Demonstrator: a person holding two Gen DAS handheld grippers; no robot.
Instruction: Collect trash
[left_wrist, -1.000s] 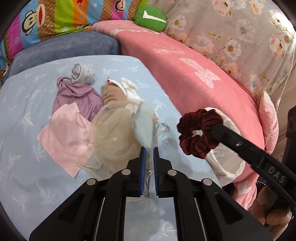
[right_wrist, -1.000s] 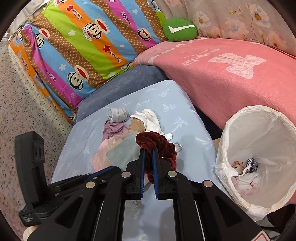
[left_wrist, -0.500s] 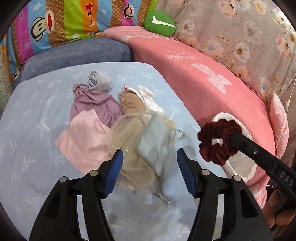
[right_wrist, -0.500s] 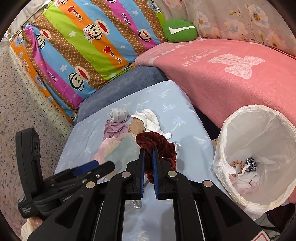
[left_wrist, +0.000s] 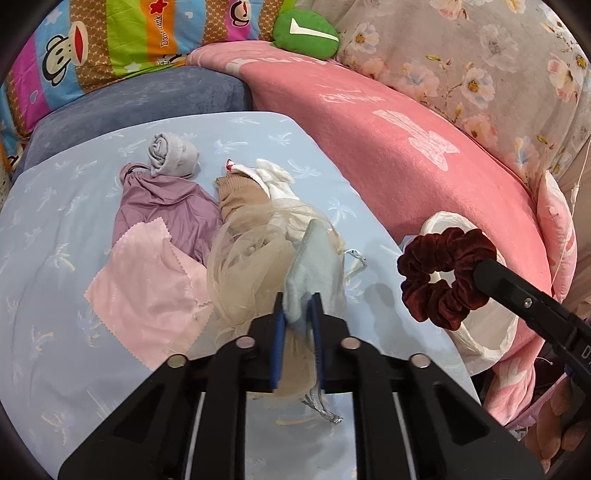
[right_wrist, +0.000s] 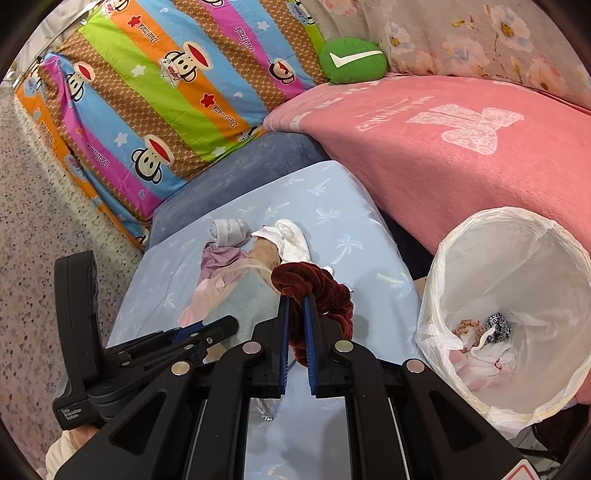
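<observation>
A pile of cloth scraps lies on the pale blue tabletop (left_wrist: 55, 258): a purple piece (left_wrist: 162, 206), a pink square (left_wrist: 147, 284), beige tulle (left_wrist: 243, 273), a grey roll (left_wrist: 170, 155). My left gripper (left_wrist: 297, 302) is closing its jaws, and the pads pinch a pale blue cloth (left_wrist: 314, 266) at the pile's near edge. My right gripper (right_wrist: 295, 299) is shut on a dark red velvet scrunchie (right_wrist: 321, 288), which hangs above the table's right side. To its right stands a bin lined with a white bag (right_wrist: 517, 229), with a few scraps at the bottom.
A pink blanket (right_wrist: 443, 155) covers the sofa behind the bin. A green cushion (right_wrist: 351, 59) and a striped monkey-print cushion (right_wrist: 166, 92) lie at the back. Speckled floor (right_wrist: 37, 221) runs along the table's left side. A silver string (left_wrist: 317, 402) trails under the left gripper.
The left gripper opened wide over the pile, then shut on the pale blue cloth. The right gripper stayed still with the scrunchie in it.
</observation>
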